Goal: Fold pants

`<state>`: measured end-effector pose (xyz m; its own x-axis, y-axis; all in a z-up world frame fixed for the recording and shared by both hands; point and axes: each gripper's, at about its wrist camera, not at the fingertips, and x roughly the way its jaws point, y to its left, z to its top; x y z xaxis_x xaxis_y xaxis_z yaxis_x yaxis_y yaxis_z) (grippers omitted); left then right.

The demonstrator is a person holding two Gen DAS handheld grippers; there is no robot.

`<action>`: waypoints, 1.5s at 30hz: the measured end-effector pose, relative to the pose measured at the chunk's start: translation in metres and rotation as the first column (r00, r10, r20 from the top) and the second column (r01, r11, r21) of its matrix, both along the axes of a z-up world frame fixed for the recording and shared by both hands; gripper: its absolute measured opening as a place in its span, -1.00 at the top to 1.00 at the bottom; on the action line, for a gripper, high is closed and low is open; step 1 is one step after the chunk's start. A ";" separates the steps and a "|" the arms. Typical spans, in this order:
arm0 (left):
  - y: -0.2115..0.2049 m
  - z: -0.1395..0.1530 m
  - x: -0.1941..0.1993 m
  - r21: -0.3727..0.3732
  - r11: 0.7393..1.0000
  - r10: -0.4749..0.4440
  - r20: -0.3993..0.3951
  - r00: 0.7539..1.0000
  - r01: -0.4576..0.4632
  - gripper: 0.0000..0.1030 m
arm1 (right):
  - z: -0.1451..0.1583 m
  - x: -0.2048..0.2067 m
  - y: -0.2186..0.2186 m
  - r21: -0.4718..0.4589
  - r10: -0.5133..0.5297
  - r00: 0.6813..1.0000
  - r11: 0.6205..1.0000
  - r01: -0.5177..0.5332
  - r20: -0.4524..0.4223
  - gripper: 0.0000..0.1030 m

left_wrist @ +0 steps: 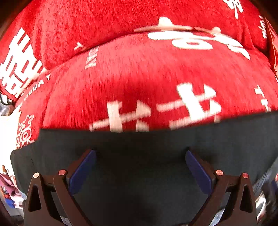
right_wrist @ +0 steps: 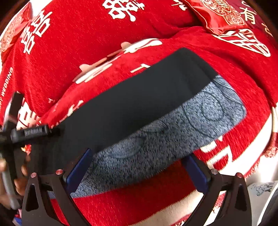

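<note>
My left gripper (left_wrist: 140,171) is spread wide, blue pads (left_wrist: 81,171) well apart, nothing between them. It hovers right over the dark pants (left_wrist: 139,144), whose black cloth fills the whole lower part of my left wrist view. The far edge of the pants runs straight across just beyond my fingertips, and past that edge lies the red wedding blanket (left_wrist: 121,69) with its big white characters.

My right gripper (right_wrist: 137,169) is also released, fingers wide, gripping nothing. Between its pads I see the grey fleecy inner face of the pants (right_wrist: 156,144), turned up as a long band along the near edge of the pants. The black outer cloth (right_wrist: 139,97) lies beyond that band, stretching away up and to the right as one flat strip. The pants rest on the same red blanket (right_wrist: 78,43), which surrounds them on every side here. Nearer than the grey band, red cloth shows under my fingers.

At the left end of the pants I see my other gripper (right_wrist: 34,133), a dark blurred shape at the cloth's edge, with a hand (right_wrist: 19,180) on the handle below it. Beyond the far right end of the pants sits a red embroidered cushion (right_wrist: 220,15) on the blanket. The blanket's fringed edge (right_wrist: 271,151) hangs to the right of the pants.
</note>
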<state>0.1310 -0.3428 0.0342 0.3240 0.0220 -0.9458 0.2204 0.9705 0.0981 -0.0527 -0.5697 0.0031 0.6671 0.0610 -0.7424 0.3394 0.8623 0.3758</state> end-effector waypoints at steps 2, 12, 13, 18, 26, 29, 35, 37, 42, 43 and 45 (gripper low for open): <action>0.007 0.001 -0.017 0.006 1.000 -0.009 0.016 1.000 0.009 -1.00 | -0.001 -0.007 -0.001 0.007 0.017 0.999 1.000 -0.018 0.037 -1.00; 0.012 0.002 -0.037 0.016 0.998 0.068 -0.017 0.998 -0.067 -1.00 | -0.007 -0.019 -0.001 -0.013 0.079 0.988 0.997 -0.078 0.135 -0.99; 0.013 0.001 -0.036 0.010 0.997 0.076 -0.021 0.997 -0.076 -1.00 | -0.006 -0.014 -0.004 -0.012 0.074 0.986 0.997 -0.073 0.148 -1.00; 0.011 -0.002 -0.037 0.003 0.998 0.061 -0.007 0.998 -0.061 -1.00 | 0.000 0.004 -0.012 -0.031 0.067 0.984 0.998 -0.063 0.167 -0.98; 0.017 -0.005 -0.033 -0.036 0.997 0.064 -0.024 0.998 -0.065 -1.00 | -0.013 -0.032 -0.050 0.195 -0.044 0.960 0.981 -0.011 0.275 -0.95; 0.016 -0.006 -0.033 -0.033 0.997 0.066 -0.019 0.998 -0.066 -1.00 | -0.014 -0.026 -0.060 0.235 -0.067 0.947 0.972 -0.009 0.315 -0.95; 0.017 -0.006 -0.033 -0.039 0.998 0.058 -0.021 0.998 -0.059 -1.00 | -0.006 -0.012 -0.073 0.284 -0.067 0.945 0.958 -0.028 0.319 0.55; 0.016 -0.006 -0.034 -0.033 0.998 0.056 -0.012 0.998 -0.057 -1.00 | 0.010 -0.021 -0.071 0.260 -0.045 0.935 0.964 -0.052 0.353 0.62; 0.016 -0.004 -0.036 -0.028 0.997 0.071 -0.011 0.997 -0.071 -1.00 | 0.066 -0.026 -0.035 0.018 0.060 0.933 0.997 -0.071 0.355 0.65; 0.018 -0.005 -0.036 -0.043 0.996 0.080 -0.023 0.997 -0.081 -1.00 | 0.072 -0.022 -0.026 -0.042 0.070 0.941 0.997 -0.059 0.332 0.66; 0.021 -0.002 -0.034 -0.055 0.994 0.092 -0.049 0.995 -0.094 -1.00 | 0.073 -0.008 -0.012 -0.166 0.080 0.965 0.985 -0.038 0.250 0.66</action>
<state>0.0971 -0.3218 0.0325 0.2790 -0.0050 -0.9603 0.1320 0.9907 0.0332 -0.0612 -0.5818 0.0760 0.8341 0.0017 -0.5516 0.1968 0.9332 0.3005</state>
